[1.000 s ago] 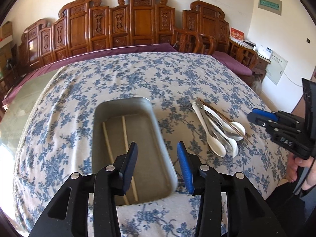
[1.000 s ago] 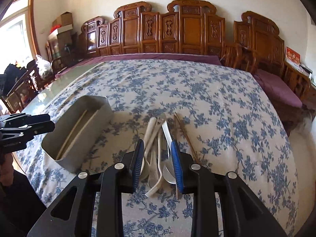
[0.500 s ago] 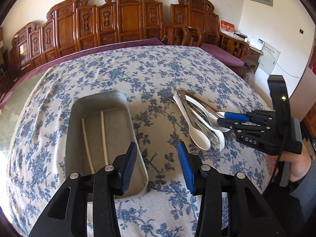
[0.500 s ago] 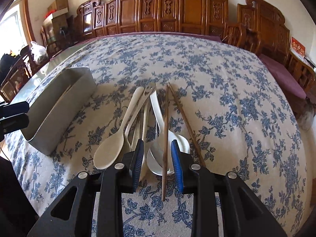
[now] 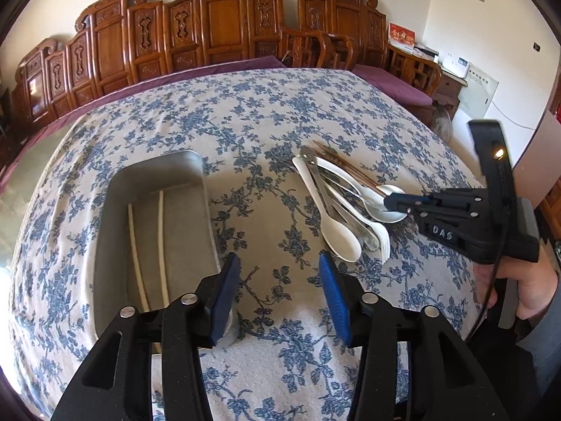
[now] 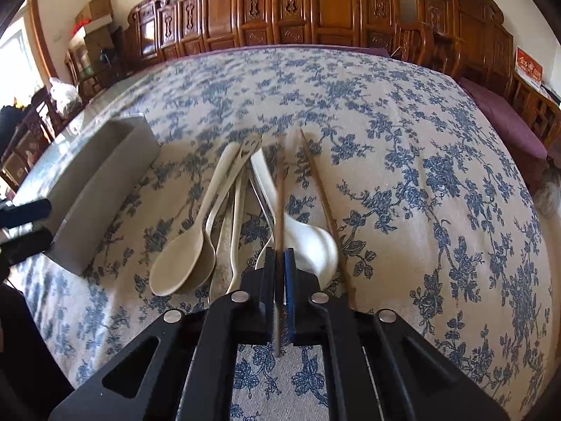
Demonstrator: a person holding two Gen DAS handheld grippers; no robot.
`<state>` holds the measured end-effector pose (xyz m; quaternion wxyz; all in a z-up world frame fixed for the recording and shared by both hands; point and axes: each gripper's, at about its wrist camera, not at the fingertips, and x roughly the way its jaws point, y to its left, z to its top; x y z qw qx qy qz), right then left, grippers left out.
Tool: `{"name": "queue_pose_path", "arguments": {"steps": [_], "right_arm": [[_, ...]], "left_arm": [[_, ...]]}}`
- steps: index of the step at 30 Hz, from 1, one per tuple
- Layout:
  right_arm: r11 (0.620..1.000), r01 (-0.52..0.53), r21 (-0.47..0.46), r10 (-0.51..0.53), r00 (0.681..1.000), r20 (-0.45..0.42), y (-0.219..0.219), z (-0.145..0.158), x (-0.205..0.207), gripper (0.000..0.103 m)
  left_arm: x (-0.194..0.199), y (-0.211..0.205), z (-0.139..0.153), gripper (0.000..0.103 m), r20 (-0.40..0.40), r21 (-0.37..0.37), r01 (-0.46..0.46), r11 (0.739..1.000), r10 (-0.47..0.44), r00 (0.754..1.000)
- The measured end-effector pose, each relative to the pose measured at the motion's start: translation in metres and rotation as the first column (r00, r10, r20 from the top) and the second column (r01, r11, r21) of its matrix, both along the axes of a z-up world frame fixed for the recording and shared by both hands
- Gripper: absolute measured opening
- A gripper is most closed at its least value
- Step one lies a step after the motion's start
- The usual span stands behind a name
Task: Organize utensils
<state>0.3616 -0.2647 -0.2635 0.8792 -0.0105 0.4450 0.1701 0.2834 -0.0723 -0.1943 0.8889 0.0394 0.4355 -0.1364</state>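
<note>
Right tongs (image 6: 279, 263) clamped on a brown chopstick (image 6: 279, 207), second chopstick (image 6: 324, 203) just beside on the cloth. Left tongs (image 5: 278, 293) opening, nothing between them, poised over bare floral tablecloth (image 5: 266, 112) just right of the tray (image 5: 105, 231). Two pale chopsticks (image 5: 160, 231) inside the tray. Spoons (image 5: 336, 231) and a fork (image 5: 383, 242) heaped near the table's right edge. "DAS" on the right tool. Open cloth beyond, carved chairs (image 5: 224, 21) at the far edge.
</note>
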Motion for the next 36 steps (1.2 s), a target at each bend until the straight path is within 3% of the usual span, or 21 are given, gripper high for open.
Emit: {"name": "queue_pose_path", "arguments": {"steps": [9,18,28,36], "right_arm": [[0.991,0.052,0.122,-0.06,0.996,0.064,-0.026,0.022,-0.003,0.006],[0.985,0.072,0.154,-0.085,0.993,0.078,-0.032,0.027,-0.001,0.006],[0.986,0.062,0.158,-0.076,0.993,0.085,-0.028,0.027,-0.001,0.006],[0.986,0.053,0.158,-0.069,0.993,0.093,-0.024,0.029,-0.002,0.006]], "left_arm": [[0.019,-0.028,-0.015,0.046,-0.048,-0.014,0.01,1.0,-0.011,0.999],[0.045,-0.052,-0.047,0.044,-0.12,-0.035,0.016,0.999,-0.02,0.993],[0.067,-0.057,-0.07,0.022,-0.182,-0.073,-0.002,0.997,-0.012,0.983],[0.066,-0.053,-0.062,0.004,-0.158,-0.087,-0.009,0.996,-0.005,0.987]]}}
